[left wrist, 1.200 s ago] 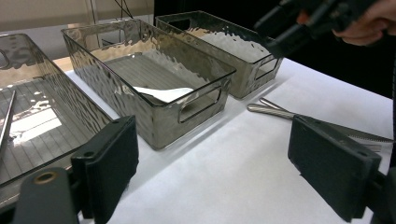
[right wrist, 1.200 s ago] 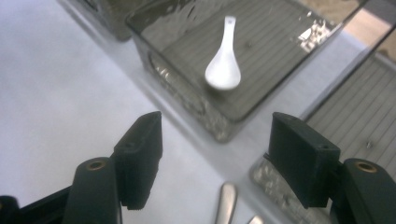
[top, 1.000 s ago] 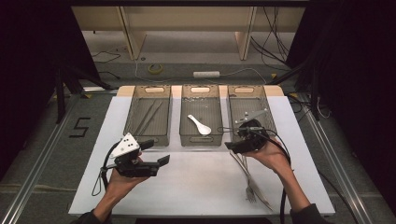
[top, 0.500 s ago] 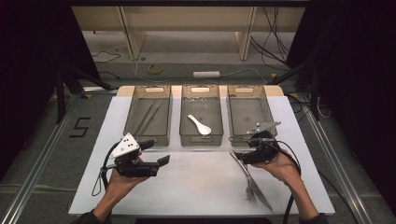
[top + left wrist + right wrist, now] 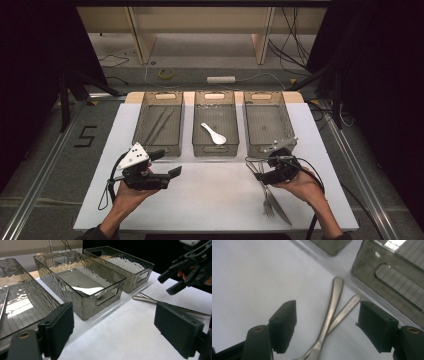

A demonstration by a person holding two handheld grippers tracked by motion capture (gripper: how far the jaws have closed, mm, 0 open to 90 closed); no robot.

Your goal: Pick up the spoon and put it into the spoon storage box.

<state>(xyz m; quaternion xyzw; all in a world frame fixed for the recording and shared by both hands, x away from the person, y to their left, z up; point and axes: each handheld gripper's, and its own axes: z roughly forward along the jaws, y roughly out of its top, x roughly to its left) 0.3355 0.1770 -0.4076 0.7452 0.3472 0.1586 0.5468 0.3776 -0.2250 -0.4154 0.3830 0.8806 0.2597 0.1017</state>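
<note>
A metal fork (image 5: 267, 204) and a knife (image 5: 280, 212) lie crossed on the white table (image 5: 215, 200) at the front right, their handles pointing toward the bins. My right gripper (image 5: 261, 172) hovers just above those handles, open. In the right gripper view the fork handle (image 5: 335, 295) and the knife handle (image 5: 347, 308) lie between the wide-apart pads (image 5: 284, 320), untouched. My left gripper (image 5: 167, 164) is held at the front left, open and empty, aimed to the right. Its own view shows its pads (image 5: 58, 327) and, farther off, the right gripper (image 5: 168, 285).
Three clear bins stand in a row at the back. The left bin (image 5: 141, 120) holds thin metal sticks (image 5: 159, 125), the middle bin (image 5: 215, 150) a white spoon (image 5: 214, 134). In the right bin (image 5: 267, 120) I see nothing. Cables trail from both grippers.
My right gripper has come from over the right bin's front toward the near edge and down, to above the fork and knife handles. The left gripper has stayed in place.
</note>
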